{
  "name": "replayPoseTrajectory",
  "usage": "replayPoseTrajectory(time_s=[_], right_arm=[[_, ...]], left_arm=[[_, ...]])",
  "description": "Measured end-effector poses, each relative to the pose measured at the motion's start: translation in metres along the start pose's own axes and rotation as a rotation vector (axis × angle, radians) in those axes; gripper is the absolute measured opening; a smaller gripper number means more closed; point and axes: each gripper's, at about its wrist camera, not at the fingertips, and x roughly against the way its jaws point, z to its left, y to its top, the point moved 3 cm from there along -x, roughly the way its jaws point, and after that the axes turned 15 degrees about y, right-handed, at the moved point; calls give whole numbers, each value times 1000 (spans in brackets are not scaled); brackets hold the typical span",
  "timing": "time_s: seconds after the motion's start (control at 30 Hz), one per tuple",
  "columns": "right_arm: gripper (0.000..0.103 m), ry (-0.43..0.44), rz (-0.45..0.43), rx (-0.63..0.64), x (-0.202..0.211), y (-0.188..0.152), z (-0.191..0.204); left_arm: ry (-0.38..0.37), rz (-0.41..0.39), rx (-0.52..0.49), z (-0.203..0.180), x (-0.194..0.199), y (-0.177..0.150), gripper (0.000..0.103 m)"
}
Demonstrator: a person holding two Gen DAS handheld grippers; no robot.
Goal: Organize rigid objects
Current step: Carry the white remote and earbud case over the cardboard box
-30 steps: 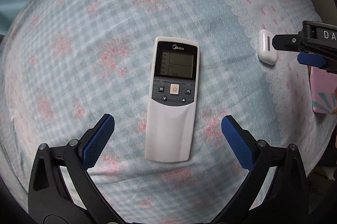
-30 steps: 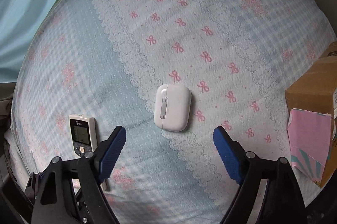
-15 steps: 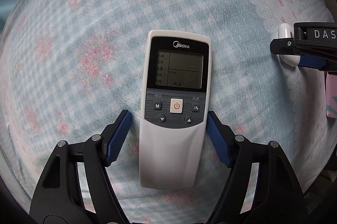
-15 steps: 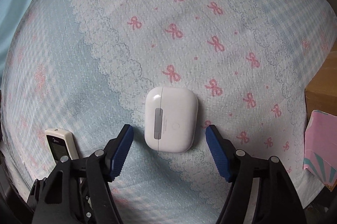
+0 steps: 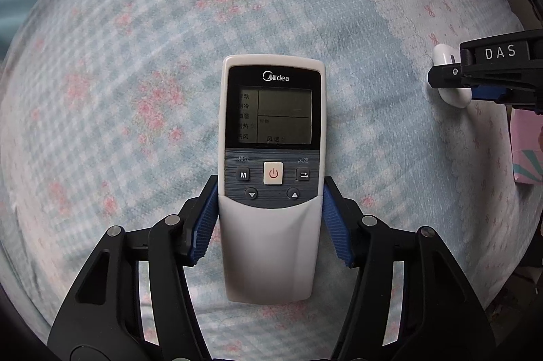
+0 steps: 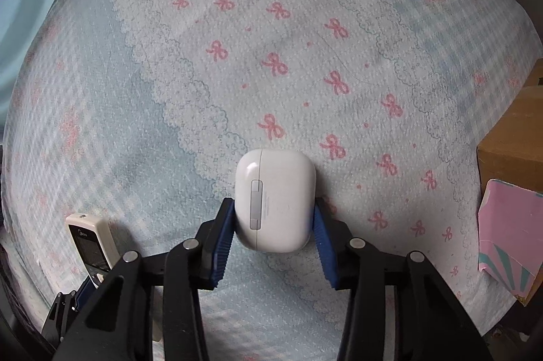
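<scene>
- On the bed [image 5: 142, 31], spread with a blue gingham cover printed with pink flowers and bows, two hand-held tools each grip a white item.
- Left claw [image 5: 271, 221]: its blue ribbed pads [image 5: 203, 225] press both long sides of the white remote control [image 5: 273, 181], at the level of the button panel and upper grey body, so it is clamped on the remote.
- Remote control lies face up on the gingham part of the cover, its dark screen end pointing away from the camera; its power button is orange on white, flanked by an M key and an arrow key.
- Right claw [image 6: 275, 232]: its blue pads [image 6: 224, 238] squeeze the two sides of the white earbud case [image 6: 275, 198], so it is clamped on the case.
- Earbud case sits where the scalloped lace-print border meets the bow-print band of the cover, hinge strip facing up.
- Beside the bed's right edge, as the right wrist view shows it, stand a brown cardboard box [image 6: 512, 154] and, just in front of it, a pink carton [image 6: 505, 225] with teal stripes; what either holds cannot be seen.
- Seen from the right wrist, the remote appears at lower left, well apart from the case.
</scene>
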Motion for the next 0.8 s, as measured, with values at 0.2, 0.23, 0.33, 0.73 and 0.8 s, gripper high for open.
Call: replayPoseTrajectory(time_s=[0.2,0.23,0.33,0.73,0.8], right_arm=[[41,16,-26,48,31,-8,2],[41,15,-33,65,39,-10,4],[41,22,-55,111,62,-16,12],[41,116,-160,218,168,-80,33],[41,131,-184,229,190,-95,30]], left_arm=[[-10,-42,17,12,35,-6,54],[-9,-51,17,17,41,-7,54],[-8,-79,16,25,62,-11,54],[-89,-206,30,18,179,-49,54],[-111,-224,23,15,200,-57,54]])
